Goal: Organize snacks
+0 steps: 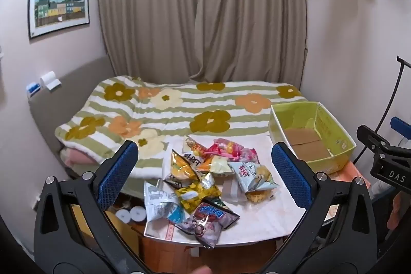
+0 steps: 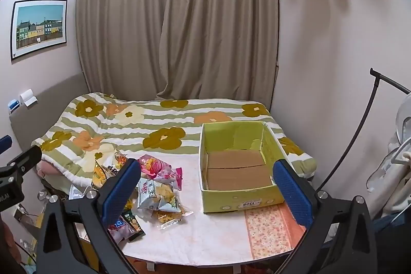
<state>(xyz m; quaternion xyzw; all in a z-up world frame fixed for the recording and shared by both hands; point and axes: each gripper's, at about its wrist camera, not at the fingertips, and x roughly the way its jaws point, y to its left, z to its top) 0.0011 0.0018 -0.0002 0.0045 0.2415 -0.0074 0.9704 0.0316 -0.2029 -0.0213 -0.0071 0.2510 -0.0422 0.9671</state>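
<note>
a framed picture (image 1: 59, 6) hangs on the left wall beside drawn beige curtains (image 1: 203, 12), above a bed under a flowered, green-striped blanket (image 1: 164, 107). in front, a small table (image 1: 262, 217) with a pale cloth carries a heap of snack packets (image 1: 203, 179) on its left half. the left gripper (image 1: 205, 171) hovers over the heap, blue-padded fingers (image 1: 117, 168) spread wide and gripping nothing. further right, a green cardboard box (image 2: 239, 166) stands open-topped on the table, near the packets but apart from them. the right gripper (image 2: 205, 186) hangs before the box, its fingers (image 2: 292, 189) likewise wide apart, nothing between them.
</note>
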